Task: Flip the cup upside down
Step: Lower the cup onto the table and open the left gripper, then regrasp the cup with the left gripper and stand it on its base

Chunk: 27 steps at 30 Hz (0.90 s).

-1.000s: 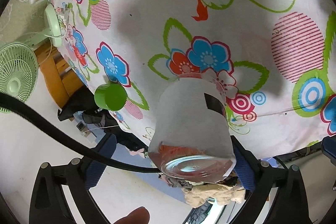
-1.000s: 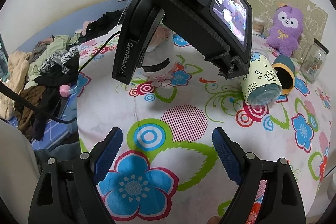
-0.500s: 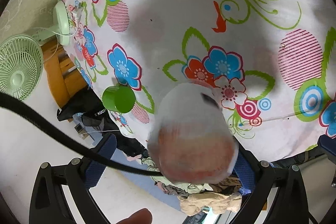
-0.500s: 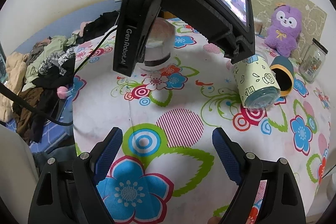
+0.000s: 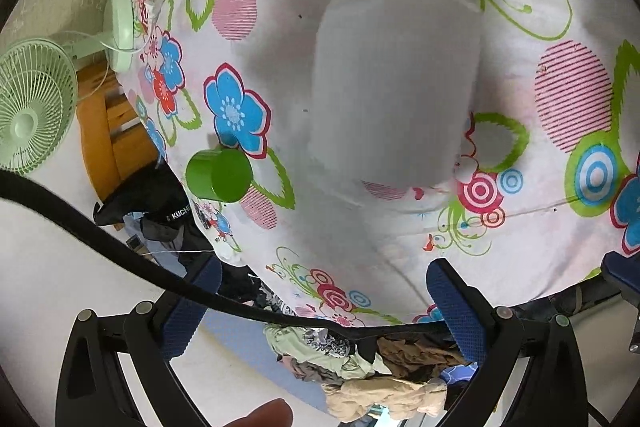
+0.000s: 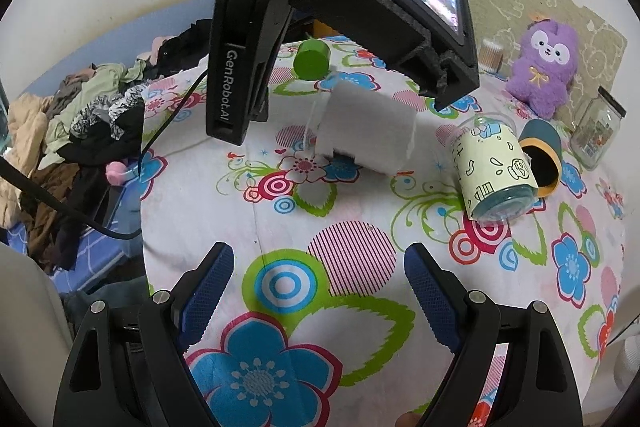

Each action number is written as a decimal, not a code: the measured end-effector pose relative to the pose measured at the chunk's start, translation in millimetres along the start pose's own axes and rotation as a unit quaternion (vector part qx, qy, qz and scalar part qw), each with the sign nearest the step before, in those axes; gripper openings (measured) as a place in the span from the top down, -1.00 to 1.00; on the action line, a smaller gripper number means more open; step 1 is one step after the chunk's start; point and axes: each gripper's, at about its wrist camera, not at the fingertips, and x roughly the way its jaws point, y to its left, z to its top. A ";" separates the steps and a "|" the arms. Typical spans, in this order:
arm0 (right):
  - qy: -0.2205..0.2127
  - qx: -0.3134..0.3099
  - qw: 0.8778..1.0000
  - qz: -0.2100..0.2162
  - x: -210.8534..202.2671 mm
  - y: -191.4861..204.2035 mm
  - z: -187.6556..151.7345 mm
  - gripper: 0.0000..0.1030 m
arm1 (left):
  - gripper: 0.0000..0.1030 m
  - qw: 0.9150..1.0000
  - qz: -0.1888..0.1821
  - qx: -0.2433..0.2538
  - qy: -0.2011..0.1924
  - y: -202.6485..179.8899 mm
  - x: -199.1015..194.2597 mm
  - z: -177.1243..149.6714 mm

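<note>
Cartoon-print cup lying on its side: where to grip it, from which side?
Probably mid-body of the cartoon-print cup, from above, straddling its round wall. It lies flat, base toward the right gripper; the orange-lined cup crowds one side.

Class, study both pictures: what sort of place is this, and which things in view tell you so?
Probably a lived-in room at home, perhaps a bedroom. A flowered cloth covers the table, a heap of clothes lies beside it, and a purple plush toy and a green fan stand nearby.

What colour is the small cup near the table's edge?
Bright green cup, clearest in the left wrist view.
</note>
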 end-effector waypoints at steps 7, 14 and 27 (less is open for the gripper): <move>0.003 -0.008 1.000 -0.007 1.3 5.2 6.0 -0.73 | -1.00 1.000 -0.014 -0.012 -0.017 6.6 -1.3 -10.4; 0.004 -0.014 1.000 -0.012 -0.3 10.5 7.9 -0.73 | -1.00 0.999 -0.023 -0.023 -0.040 8.8 -8.4 -11.3; 0.002 0.031 0.999 -0.016 -15.2 -14.0 -15.3 -0.73 | -1.00 0.996 -0.010 0.017 -0.089 -14.7 -50.1 40.1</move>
